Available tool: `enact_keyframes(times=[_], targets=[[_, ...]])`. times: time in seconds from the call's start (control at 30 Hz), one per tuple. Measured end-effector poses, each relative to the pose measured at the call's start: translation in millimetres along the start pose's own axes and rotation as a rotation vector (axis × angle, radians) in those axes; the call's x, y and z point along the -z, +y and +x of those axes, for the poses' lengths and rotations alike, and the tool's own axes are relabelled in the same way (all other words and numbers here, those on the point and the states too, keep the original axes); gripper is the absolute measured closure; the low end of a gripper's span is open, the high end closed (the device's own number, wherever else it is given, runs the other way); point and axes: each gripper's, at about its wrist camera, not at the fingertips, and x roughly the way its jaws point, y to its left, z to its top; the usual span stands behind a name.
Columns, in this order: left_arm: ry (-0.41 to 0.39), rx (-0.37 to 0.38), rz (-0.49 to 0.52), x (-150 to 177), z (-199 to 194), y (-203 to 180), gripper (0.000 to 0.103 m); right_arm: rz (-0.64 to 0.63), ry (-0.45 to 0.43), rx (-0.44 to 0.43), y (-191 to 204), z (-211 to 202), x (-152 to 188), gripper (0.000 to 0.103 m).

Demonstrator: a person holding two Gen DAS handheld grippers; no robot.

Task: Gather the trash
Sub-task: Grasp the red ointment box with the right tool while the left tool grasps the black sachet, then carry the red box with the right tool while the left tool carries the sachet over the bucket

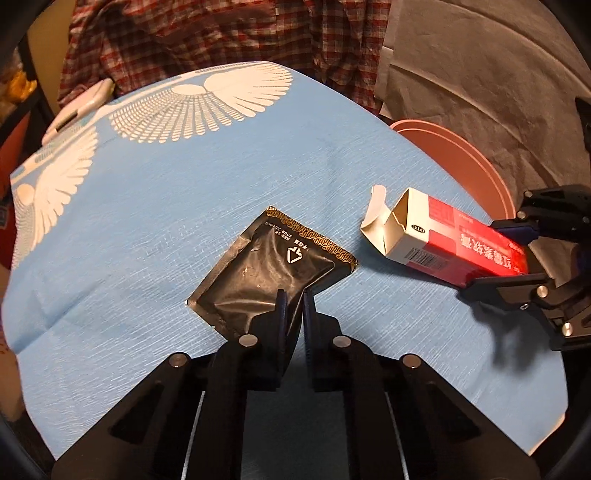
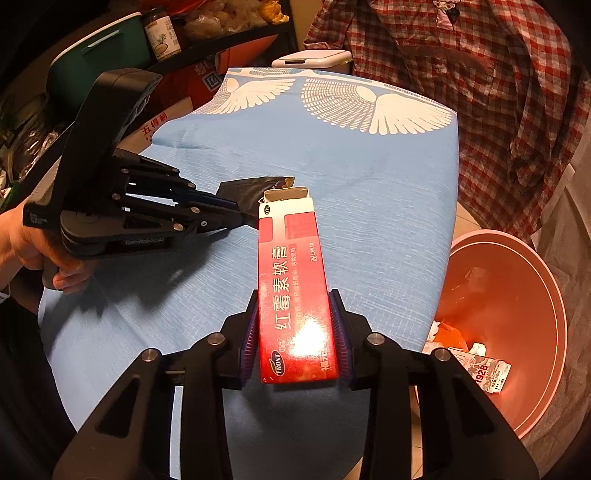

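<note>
A flat black foil pouch (image 1: 273, 273) lies on the blue cloth-covered table (image 1: 147, 221). My left gripper (image 1: 295, 299) is shut on its near edge, which is pinched between the two fingers. In the right wrist view the same pouch (image 2: 251, 188) sticks out past the left gripper (image 2: 240, 214). A red and white carton with its far flaps open (image 2: 291, 266) is held lengthwise, with my right gripper (image 2: 295, 328) shut on its near end. In the left wrist view the carton (image 1: 443, 236) hangs just above the cloth at the right, held by the right gripper (image 1: 517, 258).
A round salmon-pink bin (image 2: 517, 295) stands on the floor by the table's right edge, with a crumpled carton and paper inside. A checked shirt (image 2: 480, 92) hangs behind the table. A white box (image 2: 310, 59) sits at the far edge. Cluttered shelves (image 2: 166, 33) stand at the left.
</note>
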Motion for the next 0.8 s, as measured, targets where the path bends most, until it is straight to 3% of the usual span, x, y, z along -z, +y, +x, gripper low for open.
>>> enact_keyframes(times=[0.33,0.8], targets=[[-0.068,-0.040,-0.058,-2,-27,3,0.100,0.049,-0.079,0.026,-6,-25,-3,0.067],[-0.177,-0.100,-0.123,-11,-70,-11,0.101,0.139,-0.175,0.145,-18,-56,-1,0.067]])
